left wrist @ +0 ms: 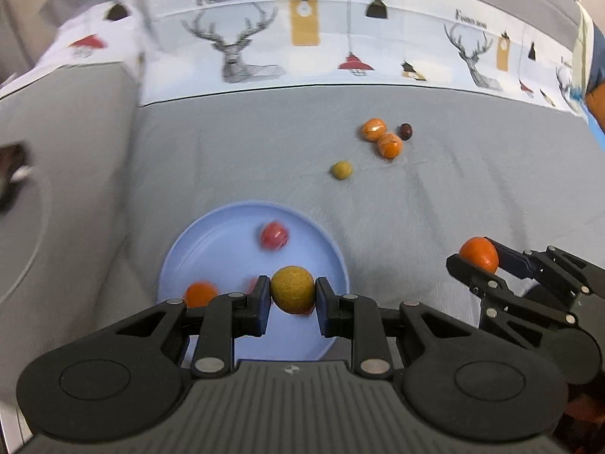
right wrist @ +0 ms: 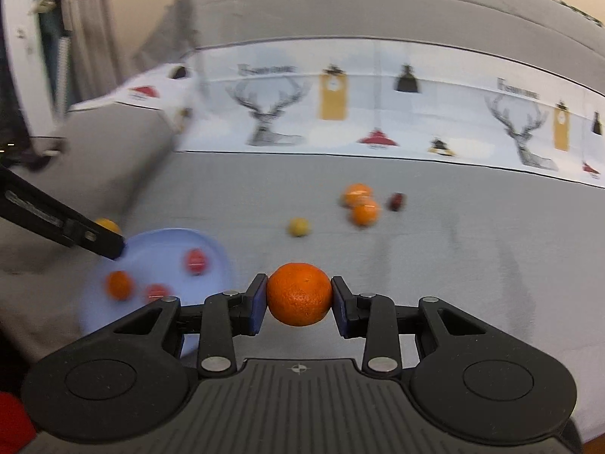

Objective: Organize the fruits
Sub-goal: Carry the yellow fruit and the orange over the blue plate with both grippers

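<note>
My left gripper (left wrist: 293, 295) is shut on a yellow fruit (left wrist: 292, 289) and holds it over the blue plate (left wrist: 211, 242). The plate holds a red fruit (left wrist: 275, 235), an orange (left wrist: 199, 293) and another red fruit partly hidden behind the fingers. My right gripper (right wrist: 298, 299) is shut on an orange (right wrist: 299, 294) above the grey cloth, to the right of the plate (right wrist: 159, 249); it also shows in the left wrist view (left wrist: 477, 261). Farther off lie two oranges (left wrist: 382, 137), a dark fruit (left wrist: 406, 131) and a small yellow fruit (left wrist: 342, 170).
The fruits lie on a grey cloth (left wrist: 435, 196) over a soft surface. A white printed band with deer and lamps (left wrist: 302, 45) runs along the back. A grey cushion edge (left wrist: 68, 151) rises at the left.
</note>
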Motion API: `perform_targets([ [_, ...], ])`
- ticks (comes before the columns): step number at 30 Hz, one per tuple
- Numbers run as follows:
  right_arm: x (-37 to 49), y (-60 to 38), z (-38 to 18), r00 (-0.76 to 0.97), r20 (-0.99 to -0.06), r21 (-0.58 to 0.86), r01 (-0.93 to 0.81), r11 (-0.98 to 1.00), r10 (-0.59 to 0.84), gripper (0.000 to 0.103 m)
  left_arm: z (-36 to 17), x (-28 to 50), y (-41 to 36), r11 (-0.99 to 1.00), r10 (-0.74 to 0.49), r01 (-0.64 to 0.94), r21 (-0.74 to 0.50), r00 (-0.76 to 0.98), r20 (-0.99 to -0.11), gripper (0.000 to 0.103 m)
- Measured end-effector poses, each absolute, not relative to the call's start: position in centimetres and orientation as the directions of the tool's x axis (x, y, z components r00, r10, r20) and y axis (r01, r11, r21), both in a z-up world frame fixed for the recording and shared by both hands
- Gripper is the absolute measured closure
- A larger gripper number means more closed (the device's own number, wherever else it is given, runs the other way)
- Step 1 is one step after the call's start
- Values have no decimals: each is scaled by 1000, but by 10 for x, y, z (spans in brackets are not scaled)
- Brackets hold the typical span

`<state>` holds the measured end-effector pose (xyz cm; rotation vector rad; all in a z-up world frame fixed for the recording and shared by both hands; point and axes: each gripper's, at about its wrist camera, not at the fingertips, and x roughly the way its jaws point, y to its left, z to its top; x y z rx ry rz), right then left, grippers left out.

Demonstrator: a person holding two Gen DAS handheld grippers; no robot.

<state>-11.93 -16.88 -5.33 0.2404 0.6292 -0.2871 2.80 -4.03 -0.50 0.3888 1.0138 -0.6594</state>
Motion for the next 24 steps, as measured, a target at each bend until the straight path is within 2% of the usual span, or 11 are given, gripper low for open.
perform_targets([
  [4, -129, -132, -29, 801, -589, 170, 253, 952, -108, 66, 8, 9, -1, 774, -329, 633, -12, 386, -862, 76],
  [8, -140, -100, -14, 815, -575, 143, 185, 972, -70, 66, 15, -6, 31, 803, -331, 596, -22, 414, -848, 76],
  [15, -160, -70, 1, 823, -564, 86, 134, 987, -63, 66, 21, -26, 68, 832, -338, 553, -34, 457, -823, 76],
  [24, -169, -67, 9, 832, -549, 65, 135, 989, -77, 66, 29, -39, 76, 830, -366, 555, -52, 473, -801, 76],
])
